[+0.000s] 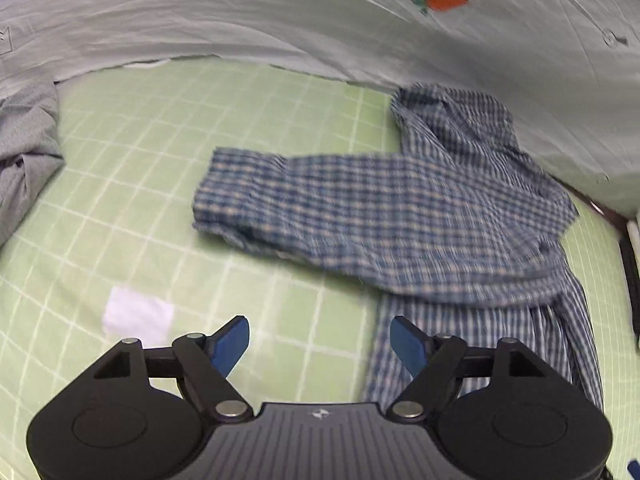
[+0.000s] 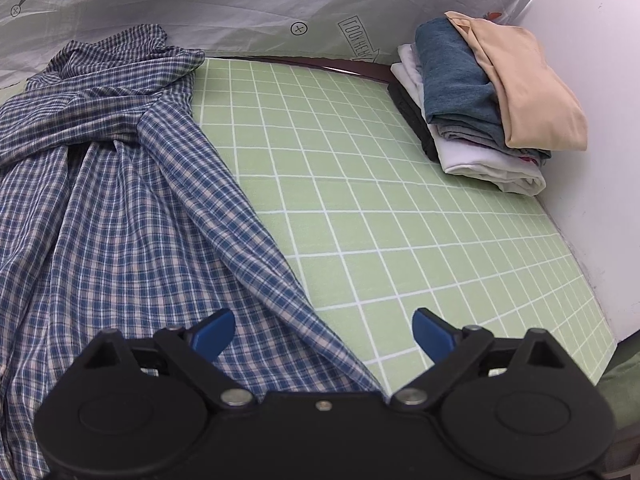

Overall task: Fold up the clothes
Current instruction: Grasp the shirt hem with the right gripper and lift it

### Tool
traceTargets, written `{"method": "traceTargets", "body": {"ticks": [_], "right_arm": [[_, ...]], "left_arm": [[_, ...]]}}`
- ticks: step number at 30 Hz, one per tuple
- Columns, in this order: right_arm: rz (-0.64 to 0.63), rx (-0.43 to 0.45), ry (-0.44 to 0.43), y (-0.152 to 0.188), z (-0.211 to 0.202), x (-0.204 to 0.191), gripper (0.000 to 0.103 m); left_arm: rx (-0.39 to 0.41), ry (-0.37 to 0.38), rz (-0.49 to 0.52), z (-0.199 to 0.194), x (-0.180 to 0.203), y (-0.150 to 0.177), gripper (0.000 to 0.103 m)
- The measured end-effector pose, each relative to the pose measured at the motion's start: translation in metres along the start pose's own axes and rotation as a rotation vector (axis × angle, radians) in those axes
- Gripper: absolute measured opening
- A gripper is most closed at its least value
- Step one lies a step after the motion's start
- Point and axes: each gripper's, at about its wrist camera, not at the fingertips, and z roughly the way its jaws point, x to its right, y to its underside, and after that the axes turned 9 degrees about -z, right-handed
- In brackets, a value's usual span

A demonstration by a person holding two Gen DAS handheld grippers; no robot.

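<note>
I am holding the left hand-held gripper (image 1: 319, 346) above a green sheet with a white grid (image 1: 168, 168), its blue-tipped jaws standing apart with nothing between them. Ahead of it a blue-and-white checked cotton shirt (image 1: 420, 216) is lying on the sheet, one sleeve (image 1: 288, 200) stretching crosswise away from the body, its cuff resting flat on the grid. The left wrist view is blurring slightly. A crumpled grey garment (image 1: 28, 152) is sitting at the far left edge, and a small white patch (image 1: 138, 314) is lying on the sheet just ahead of the left finger.

I am keeping the right hand-held gripper (image 2: 324, 334) spread wide over the shirt's (image 2: 120, 208) lower edge, empty; the hem is running beneath its left finger while its right finger is hanging over bare sheet (image 2: 380, 200). In the far right corner a stack of folded clothes (image 2: 480, 104) is resting against a white wall (image 2: 592, 120), a peach piece lying on top. A pale carrot-print cloth (image 2: 240, 0) is draping behind everything.
</note>
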Motion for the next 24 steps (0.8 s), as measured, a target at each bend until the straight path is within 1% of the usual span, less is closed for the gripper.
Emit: {"method": "traceTargets", "body": {"ticks": [1,2,4,6,9,10,11,13,14,15,16,17,19,21,24], "right_arm": [[0.013,0.0,-0.015,0.002,0.001,0.005,0.087],[0.026,0.001,-0.03,0.004,0.003,0.01,0.084],[0.05,-0.001,-0.058,0.011,0.005,0.02,0.075],[0.073,-0.007,-0.09,0.02,0.006,0.031,0.068],[0.1,-0.028,-0.149,0.035,0.01,0.044,0.058],[0.105,-0.037,-0.17,0.04,0.012,0.048,0.053],[0.107,-0.042,-0.192,0.045,0.013,0.05,0.05],[0.104,-0.039,-0.228,0.054,0.012,0.052,0.033],[0.101,-0.036,-0.245,0.058,0.011,0.052,0.028],[0.091,-0.026,-0.257,0.062,0.008,0.052,0.021],[0.084,-0.015,-0.27,0.066,0.005,0.053,0.011],[0.093,-0.005,-0.289,0.067,0.003,0.055,0.006],[0.113,0.014,-0.327,0.071,-0.002,0.06,0.004],[0.174,0.023,-0.375,0.073,-0.006,0.069,0.003],[0.314,0.036,-0.459,0.077,-0.011,0.084,0.003]], "left_arm": [[-0.027,0.008,0.024,0.0,0.006,0.018,0.081],[-0.051,0.011,0.042,0.0,0.011,0.032,0.081],[-0.1,0.013,0.069,0.003,0.017,0.06,0.081],[-0.135,0.013,0.086,0.004,0.021,0.082,0.081],[-0.157,-0.032,0.105,0.003,0.025,0.109,0.081],[-0.162,-0.051,0.099,0.003,0.025,0.115,0.081],[-0.166,-0.069,0.092,0.003,0.024,0.12,0.081],[-0.176,-0.085,0.074,0.002,0.021,0.129,0.081],[-0.175,-0.092,0.063,0.001,0.018,0.135,0.082],[-0.169,-0.101,0.058,-0.002,0.016,0.139,0.083],[-0.166,-0.109,0.055,-0.004,0.015,0.144,0.084],[-0.165,-0.117,0.056,-0.005,0.014,0.148,0.085],[-0.163,-0.133,0.067,-0.006,0.015,0.153,0.086],[-0.162,-0.147,0.084,-0.007,0.016,0.157,0.086],[-0.162,-0.157,0.123,-0.011,0.017,0.166,0.087]]}}
